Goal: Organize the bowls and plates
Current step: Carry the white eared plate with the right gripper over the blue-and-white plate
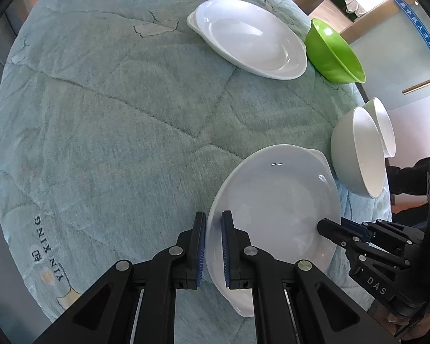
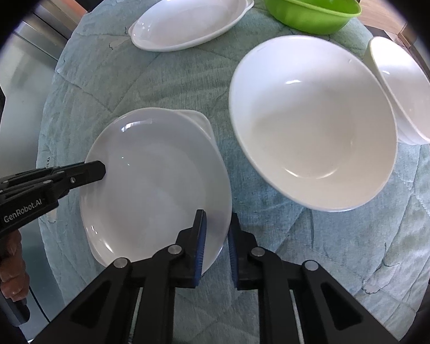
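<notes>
A white oval plate (image 1: 275, 200) (image 2: 157, 183) with small handles lies on the near part of the cloth-covered table. My left gripper (image 1: 214, 225) is shut on its left rim, one pad inside the plate and one outside. On the opposite rim my right gripper (image 2: 217, 223) is shut in the same way. Each gripper shows in the other's view: the right gripper (image 1: 329, 229) and the left gripper (image 2: 96, 170). A second white oval plate (image 1: 252, 37) (image 2: 189, 18) lies at the far side.
A green bowl (image 1: 334, 51) (image 2: 306, 3) stands beside the far plate. A large white bowl (image 1: 358, 152) (image 2: 312, 123) sits right of the held plate, with a small white bowl (image 1: 382, 126) (image 2: 404, 91) tilted against it. A teal quilted cloth (image 1: 114, 114) (image 2: 329, 243) covers the round table. A hand (image 2: 11, 258) holds the left gripper.
</notes>
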The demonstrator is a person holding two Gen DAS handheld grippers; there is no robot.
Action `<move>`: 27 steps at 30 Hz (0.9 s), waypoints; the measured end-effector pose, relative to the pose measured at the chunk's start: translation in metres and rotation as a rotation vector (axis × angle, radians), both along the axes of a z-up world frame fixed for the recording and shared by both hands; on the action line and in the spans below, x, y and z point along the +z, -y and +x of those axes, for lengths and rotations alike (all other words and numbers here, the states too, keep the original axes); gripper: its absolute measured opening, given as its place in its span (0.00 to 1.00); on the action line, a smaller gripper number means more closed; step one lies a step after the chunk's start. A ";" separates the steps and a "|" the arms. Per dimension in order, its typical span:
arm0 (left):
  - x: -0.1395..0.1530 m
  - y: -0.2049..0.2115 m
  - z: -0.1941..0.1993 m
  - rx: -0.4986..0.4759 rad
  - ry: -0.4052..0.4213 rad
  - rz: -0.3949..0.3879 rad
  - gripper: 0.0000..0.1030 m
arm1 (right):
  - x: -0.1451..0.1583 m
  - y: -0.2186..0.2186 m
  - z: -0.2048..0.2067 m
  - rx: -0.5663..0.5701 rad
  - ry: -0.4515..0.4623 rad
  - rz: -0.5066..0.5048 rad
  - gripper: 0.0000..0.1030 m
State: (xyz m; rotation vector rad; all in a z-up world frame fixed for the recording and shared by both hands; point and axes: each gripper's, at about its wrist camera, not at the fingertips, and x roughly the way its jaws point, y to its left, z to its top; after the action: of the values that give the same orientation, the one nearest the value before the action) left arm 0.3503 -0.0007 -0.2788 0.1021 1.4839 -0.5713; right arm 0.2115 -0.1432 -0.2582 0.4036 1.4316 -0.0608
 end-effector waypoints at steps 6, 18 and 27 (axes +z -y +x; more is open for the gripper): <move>0.025 -0.010 -0.011 0.029 0.053 0.000 0.07 | 0.018 -0.005 -0.002 0.023 0.030 -0.014 0.12; 0.122 -0.042 -0.049 0.153 0.135 -0.020 0.06 | 0.101 -0.007 -0.020 0.084 0.139 0.003 0.10; 0.204 -0.049 -0.101 0.210 0.190 0.013 0.05 | 0.168 -0.004 -0.044 0.122 0.221 0.029 0.09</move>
State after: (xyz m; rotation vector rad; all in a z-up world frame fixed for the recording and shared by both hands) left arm 0.2490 0.0479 -0.0752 0.0094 1.2950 -0.3712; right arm 0.1673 -0.1395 -0.0897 0.3355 1.2374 0.1008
